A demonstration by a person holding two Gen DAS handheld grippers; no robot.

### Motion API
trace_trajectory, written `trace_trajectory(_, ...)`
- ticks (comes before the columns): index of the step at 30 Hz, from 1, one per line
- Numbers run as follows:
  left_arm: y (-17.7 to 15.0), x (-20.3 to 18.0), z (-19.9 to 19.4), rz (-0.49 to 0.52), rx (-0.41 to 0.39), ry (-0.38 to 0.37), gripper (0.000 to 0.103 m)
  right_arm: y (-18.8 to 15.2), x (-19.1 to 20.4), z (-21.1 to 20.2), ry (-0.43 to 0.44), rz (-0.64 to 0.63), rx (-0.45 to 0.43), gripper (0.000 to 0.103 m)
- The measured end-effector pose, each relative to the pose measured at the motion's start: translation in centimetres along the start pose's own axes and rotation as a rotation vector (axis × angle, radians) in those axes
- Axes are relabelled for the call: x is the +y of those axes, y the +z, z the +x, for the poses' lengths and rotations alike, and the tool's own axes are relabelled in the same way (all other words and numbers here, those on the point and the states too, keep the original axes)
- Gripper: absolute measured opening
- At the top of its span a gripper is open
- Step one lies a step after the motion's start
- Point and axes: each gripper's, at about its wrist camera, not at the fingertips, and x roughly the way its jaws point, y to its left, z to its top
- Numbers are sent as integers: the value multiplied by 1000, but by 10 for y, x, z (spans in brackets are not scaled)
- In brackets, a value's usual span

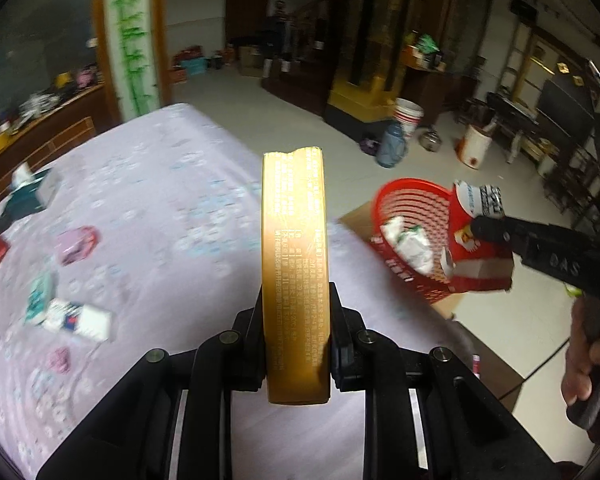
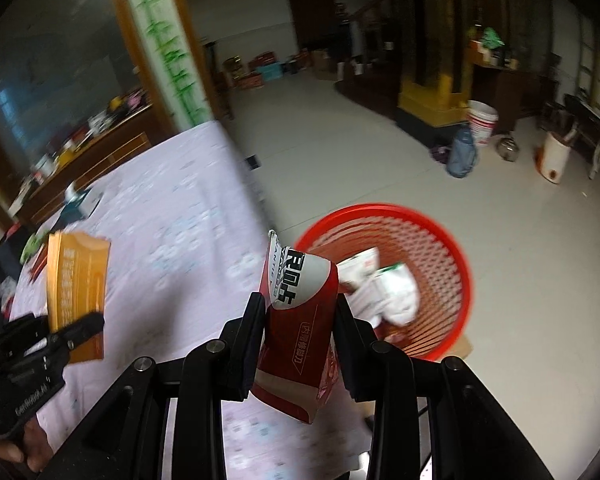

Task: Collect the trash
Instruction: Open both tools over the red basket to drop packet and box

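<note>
Left to right: loose packets (image 1: 78, 318) are lying on the table (image 1: 172, 200), waiting their turn. The left tool (image 1: 296, 336) is clamping a gold box (image 1: 294, 264) above the cloth. The right tool (image 2: 300, 320) is gripping a red carton (image 2: 300, 320) near the basket (image 2: 452, 248), which is already holding white wrappers (image 2: 388, 292). It looks like the carry-and-drop step: next, the carton needs carrying over the rim and releasing, gold box following.
</note>
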Motion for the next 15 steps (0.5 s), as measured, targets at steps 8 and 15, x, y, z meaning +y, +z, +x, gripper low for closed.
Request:
trace_trajectory(8,40,-62,45,34,40,-127,22,25,-56,-7,-32,73,-18,37)
trace_trajectory(15,66,-101,89,41,75,-174,22,43,-95,1,-39,131,-18,39)
